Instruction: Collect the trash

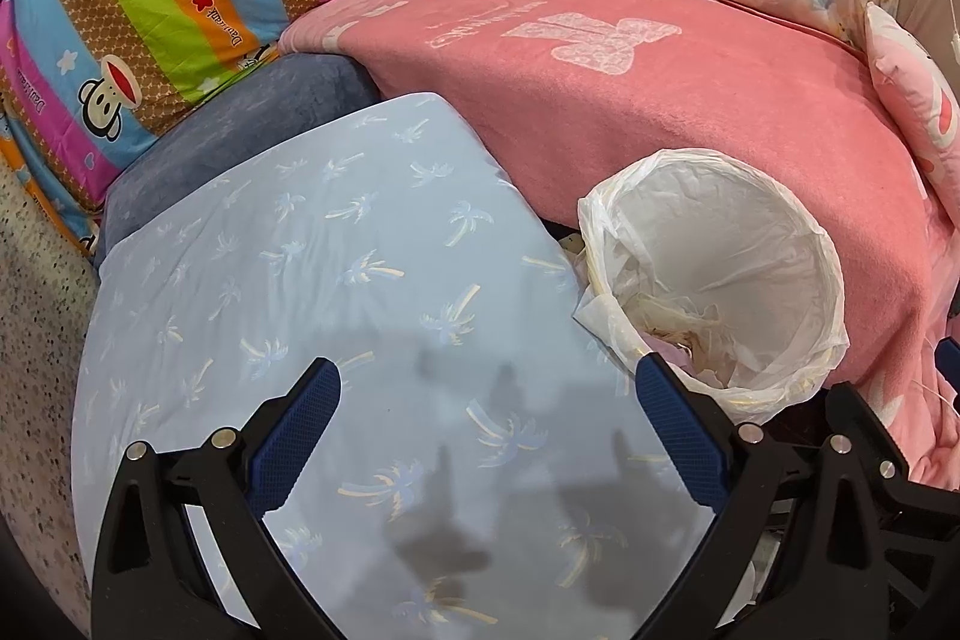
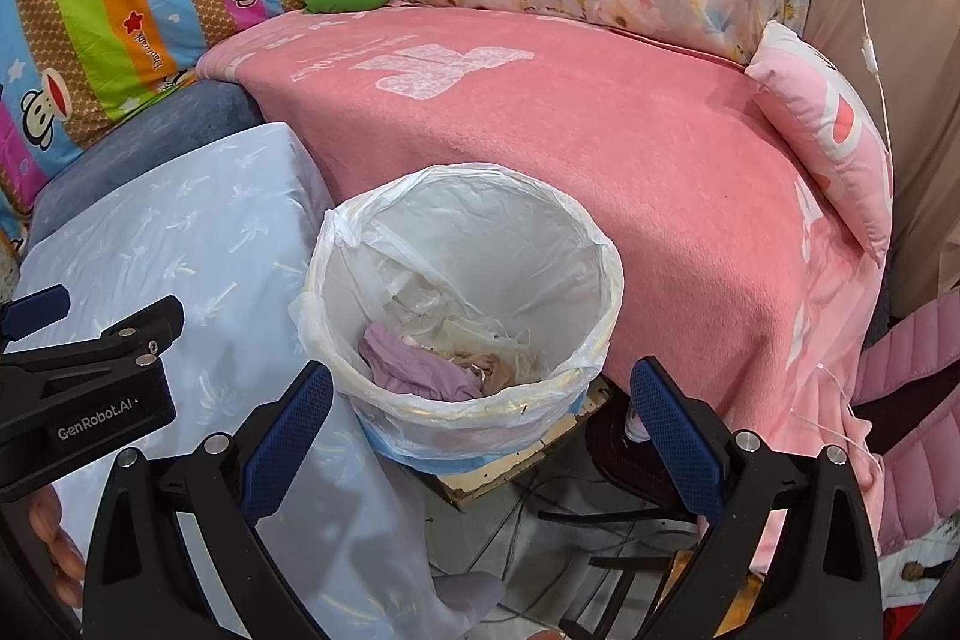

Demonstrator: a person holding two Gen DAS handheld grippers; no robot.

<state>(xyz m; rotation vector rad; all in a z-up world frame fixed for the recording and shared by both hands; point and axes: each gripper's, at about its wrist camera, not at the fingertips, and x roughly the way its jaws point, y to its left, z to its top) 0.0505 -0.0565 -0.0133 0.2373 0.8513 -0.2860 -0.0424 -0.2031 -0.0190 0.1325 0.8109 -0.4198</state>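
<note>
Left tool (image 1: 486, 388) and right tool (image 2: 480, 394) spread wide, empty, lined bin (image 2: 462, 280) holding trash

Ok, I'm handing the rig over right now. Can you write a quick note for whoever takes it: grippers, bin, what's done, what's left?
Left gripper: open, holding nothing, over the light blue sheet.
Right gripper: open, holding nothing, just in front of the bin.
Bin: lined with a white bag, standing between the blue sheet and the pink blanket. A purple cloth and crumpled scraps already lie inside.
Left: no loose trash visible on the sheet or blanket in either view; look elsewhere before closing out.
</note>
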